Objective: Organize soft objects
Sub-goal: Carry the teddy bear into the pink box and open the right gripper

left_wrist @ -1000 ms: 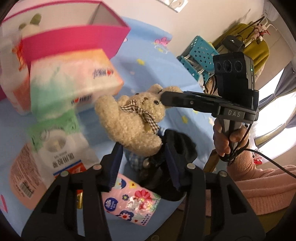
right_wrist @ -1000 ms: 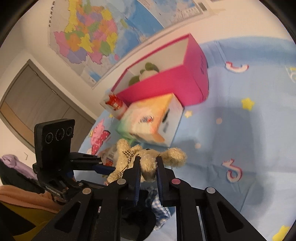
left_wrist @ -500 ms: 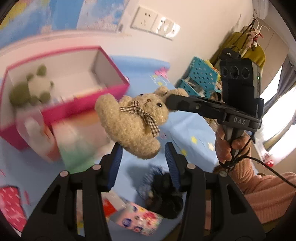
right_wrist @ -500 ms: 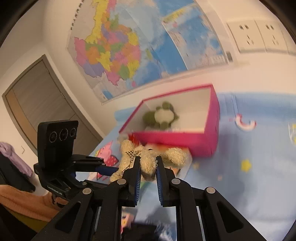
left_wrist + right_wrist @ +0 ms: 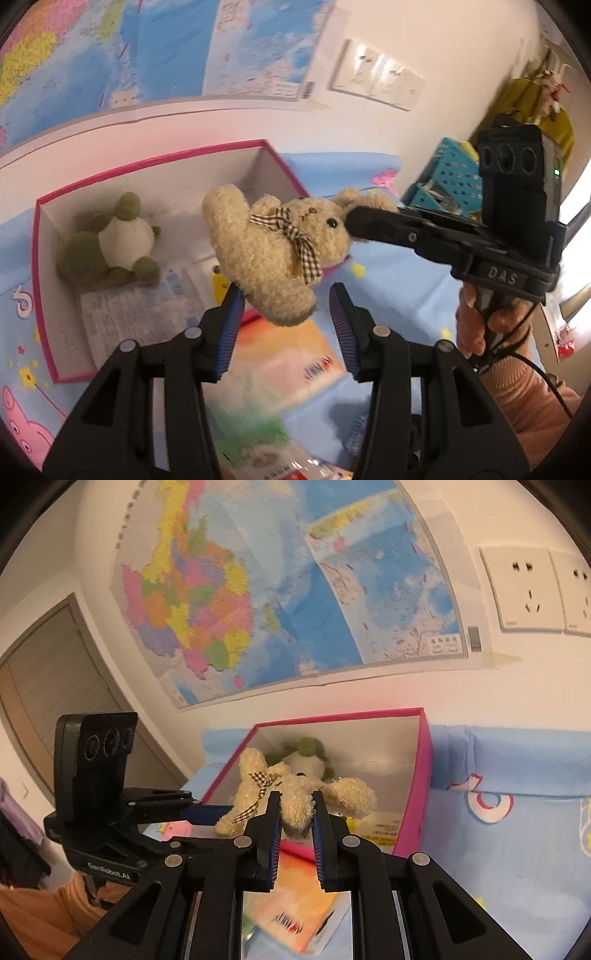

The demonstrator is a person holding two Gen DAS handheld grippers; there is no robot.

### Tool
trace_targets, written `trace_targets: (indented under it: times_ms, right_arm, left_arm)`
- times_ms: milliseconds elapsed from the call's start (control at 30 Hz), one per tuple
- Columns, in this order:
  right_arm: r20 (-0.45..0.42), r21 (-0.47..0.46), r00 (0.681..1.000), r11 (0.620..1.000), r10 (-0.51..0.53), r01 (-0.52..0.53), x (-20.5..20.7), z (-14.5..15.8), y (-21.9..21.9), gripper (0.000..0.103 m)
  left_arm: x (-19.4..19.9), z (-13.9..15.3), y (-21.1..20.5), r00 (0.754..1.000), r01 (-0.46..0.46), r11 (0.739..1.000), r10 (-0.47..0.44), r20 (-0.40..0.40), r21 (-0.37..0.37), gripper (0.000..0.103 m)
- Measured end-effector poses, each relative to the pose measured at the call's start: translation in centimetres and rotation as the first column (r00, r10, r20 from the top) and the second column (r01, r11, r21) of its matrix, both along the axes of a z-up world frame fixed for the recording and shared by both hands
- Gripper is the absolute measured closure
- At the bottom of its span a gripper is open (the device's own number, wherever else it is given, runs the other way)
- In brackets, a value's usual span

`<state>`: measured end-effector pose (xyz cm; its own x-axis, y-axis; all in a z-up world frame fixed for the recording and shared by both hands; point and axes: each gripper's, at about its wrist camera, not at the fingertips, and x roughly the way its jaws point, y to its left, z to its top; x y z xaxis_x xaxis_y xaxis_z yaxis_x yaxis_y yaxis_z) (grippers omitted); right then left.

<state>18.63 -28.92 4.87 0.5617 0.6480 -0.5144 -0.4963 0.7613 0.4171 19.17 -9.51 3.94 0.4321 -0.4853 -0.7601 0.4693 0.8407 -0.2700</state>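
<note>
change: teddy bear [image 5: 280,251], down by the tissue packs and dark clothes a second ago, now hangs in the air over the front wall of the pink box [image 5: 35,280]; both wrist views have swung up to the wall map [image 5: 280,590]
meaning: judged as the carry step nearly over, bear lined up for a drop into the box; release not yet done
right tool: right tool [image 5: 294,812] clenched on the bear's head, ear sticking out to the side; in the left view its fingers come in from the right and pinch at the head [image 5: 369,221]
left tool: left tool [image 5: 284,317] released, jaws wide apart, just under the bear's lower body; left blue pad looks close to the plush, contact cannot be told
bear pose: lying sideways, checked bow on the chest, legs pointing toward the box
box contents: green plush [image 5: 110,243] sits at the back left corner, paper sheets on the floor beside it
under the bear: orange tissue pack [image 5: 291,362] on the blue bed sheet [image 5: 517,834], just in front of the box
right hand pose: right hand [image 5: 476,325] grips the handle low, pink sleeve, tool held roughly level across the left view
risk: soft head grip, bear may swing or land on the box wall instead of inside
</note>
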Motion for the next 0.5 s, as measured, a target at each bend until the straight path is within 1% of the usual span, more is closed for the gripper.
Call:
trace_targets:
  times_ms: [200,333,400,500]
  right_arm:
    - [-0.065,-0.039,0.998,0.999,-0.027,0.025,2.4,-2.3,0.5,0.088]
    - [-0.074,-0.082,0.996,0.996,-0.041,0.035,3.2,-3.2,1.1,0.088]
    - [-0.073,-0.11,0.996,0.993,-0.051,0.043,3.5,-3.4,1.3,0.086]
    - [-0.073,-0.149,0.994,0.987,-0.075,0.064,3.7,-3.6,1.5,0.085]
  left_arm:
    - [2.7,-2.3,-0.3,0.997,-0.042,0.998,0.044,-0.058,0.04,0.054]
    - [3.7,-3.3,-0.7,0.995,-0.056,0.996,0.062,-0.076,0.07,0.054]
    - [4.1,-3.6,-0.8,0.994,-0.056,0.996,0.063,-0.088,0.073,0.054]
    - [4.3,-3.8,-1.0,0.994,-0.062,0.994,0.069,-0.082,0.09,0.054]
